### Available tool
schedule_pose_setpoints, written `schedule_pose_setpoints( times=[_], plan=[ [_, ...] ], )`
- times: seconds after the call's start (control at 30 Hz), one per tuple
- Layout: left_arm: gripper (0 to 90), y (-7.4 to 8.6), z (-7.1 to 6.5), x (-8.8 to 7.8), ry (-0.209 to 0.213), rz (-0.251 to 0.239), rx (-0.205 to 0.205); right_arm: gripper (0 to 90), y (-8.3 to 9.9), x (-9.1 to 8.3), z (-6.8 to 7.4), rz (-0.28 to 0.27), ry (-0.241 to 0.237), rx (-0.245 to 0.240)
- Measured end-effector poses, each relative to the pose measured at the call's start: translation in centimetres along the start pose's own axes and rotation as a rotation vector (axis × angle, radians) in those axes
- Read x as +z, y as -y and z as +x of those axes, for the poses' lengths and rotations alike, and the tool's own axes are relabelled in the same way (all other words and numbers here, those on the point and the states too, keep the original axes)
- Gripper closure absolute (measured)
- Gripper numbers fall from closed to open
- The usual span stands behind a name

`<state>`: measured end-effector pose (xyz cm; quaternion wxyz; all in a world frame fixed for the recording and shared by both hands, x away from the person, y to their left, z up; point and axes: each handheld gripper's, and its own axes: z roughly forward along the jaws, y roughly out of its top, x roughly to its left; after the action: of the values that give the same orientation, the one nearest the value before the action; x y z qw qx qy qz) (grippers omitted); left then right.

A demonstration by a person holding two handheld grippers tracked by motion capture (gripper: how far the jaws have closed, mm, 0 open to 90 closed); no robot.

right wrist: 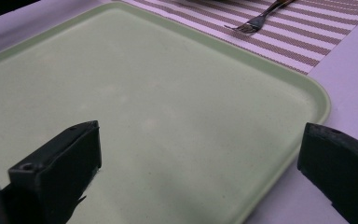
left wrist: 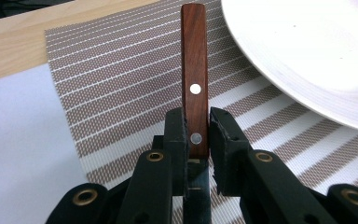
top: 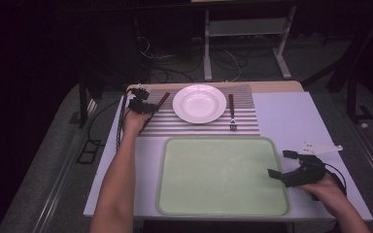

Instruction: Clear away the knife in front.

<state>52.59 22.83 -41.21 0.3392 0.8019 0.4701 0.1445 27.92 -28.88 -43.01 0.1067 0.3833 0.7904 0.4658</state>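
A: What is the left gripper (left wrist: 197, 135) doing?

B: It is clamping its black jaws on the wooden-handled table knife (left wrist: 195, 79), low on the handle by the second rivet, over the striped woven placemat (left wrist: 112, 84) just beside the white round plate (left wrist: 307, 51).

A: How is it likely handling?

B: Stiff and light, I judge, though the smooth wood could be slipping; a grip nearer the handle's middle seems steadier.

A: And the right gripper (right wrist: 200, 163)?

B: It is hanging open over the pale green tray (right wrist: 168, 107), empty.
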Motion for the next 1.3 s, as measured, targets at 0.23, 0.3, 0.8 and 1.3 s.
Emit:
schedule_pose_setpoints(
  times=[0.23, 0.3, 0.8, 1.3],
  plan=[
    [77.2, 0.7, -0.8, -1.6, 0.03, 0.0, 0.022, 0.0, 0.0, 0.0, 0.0, -0.002, 0.0, -0.002],
    [77.2, 1.0, -1.1, -2.0, 0.05, -0.005, 0.017, 0.0, 0.0, -0.1, 0.0, -0.001, 0.0, -0.002],
    [77.2, 3.3, -4.3, -5.7, 0.127, -0.014, 0.045, 0.0, 0.0, -0.2, 0.1, -0.008, -0.004, 0.003],
    [77.2, 6.0, -8.2, -8.1, 0.195, -0.048, 0.089, 0.0, 0.0, -0.1, 0.3, -0.002, -0.001, -0.004]
  ],
)
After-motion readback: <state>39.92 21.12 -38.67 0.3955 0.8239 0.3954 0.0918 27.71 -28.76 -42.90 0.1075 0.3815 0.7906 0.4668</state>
